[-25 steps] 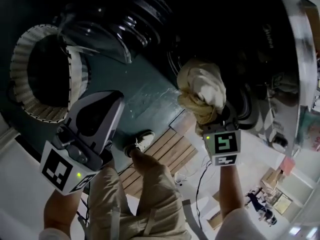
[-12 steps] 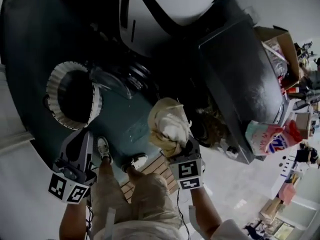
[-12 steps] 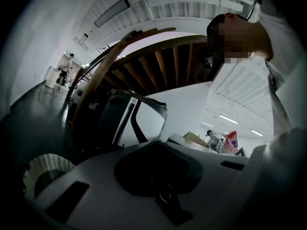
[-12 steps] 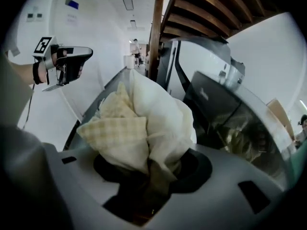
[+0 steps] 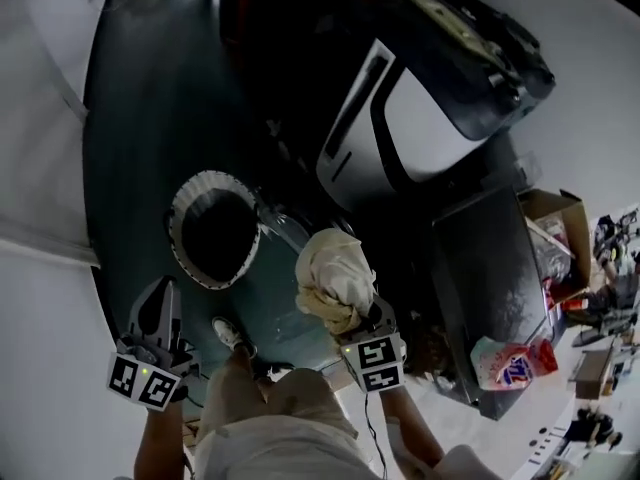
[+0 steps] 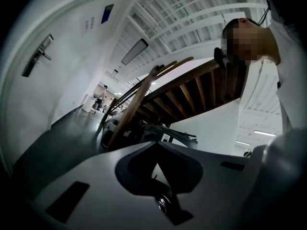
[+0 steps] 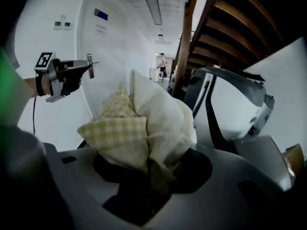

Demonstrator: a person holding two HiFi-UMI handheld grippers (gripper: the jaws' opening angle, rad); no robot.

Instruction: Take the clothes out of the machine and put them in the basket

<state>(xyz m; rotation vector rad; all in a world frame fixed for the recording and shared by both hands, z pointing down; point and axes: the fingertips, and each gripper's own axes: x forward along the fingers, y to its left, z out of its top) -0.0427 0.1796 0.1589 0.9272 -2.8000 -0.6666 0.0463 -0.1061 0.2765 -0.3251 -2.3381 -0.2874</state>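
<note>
right tongs lifted cloth well clear of basket rim.

A wooden staircase rises beside a white door with a lever handle. A long ceiling light runs over the corridor. An open cardboard box stands beside a dark cabinet top, with a red, white and blue packet at its corner.
</note>
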